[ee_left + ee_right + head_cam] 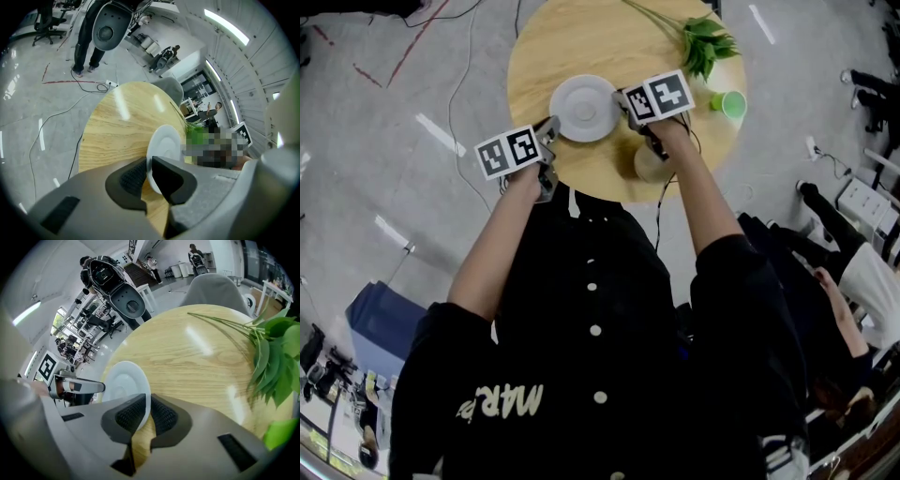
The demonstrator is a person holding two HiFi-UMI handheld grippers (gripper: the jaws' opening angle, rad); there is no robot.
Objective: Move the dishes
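Note:
A white plate [584, 108] is over the near part of the round wooden table [609, 37]. My left gripper [551, 131] grips its left rim and my right gripper [623, 101] its right rim. In the left gripper view the plate [165, 145] has its edge pinched between the pads of the left gripper [149, 173], which is shut on it. In the right gripper view the plate [123, 383] has its rim clamped by the right gripper [149, 412], also shut. Whether the plate rests on the wood or hangs just above it, I cannot tell.
A leafy green sprig [705, 42] lies at the table's far right, with a green cup [731, 103] beside it. A pale cup [649, 165] stands under my right hand at the table's near edge. Cables run over the grey floor. A seated person [853, 281] is at right.

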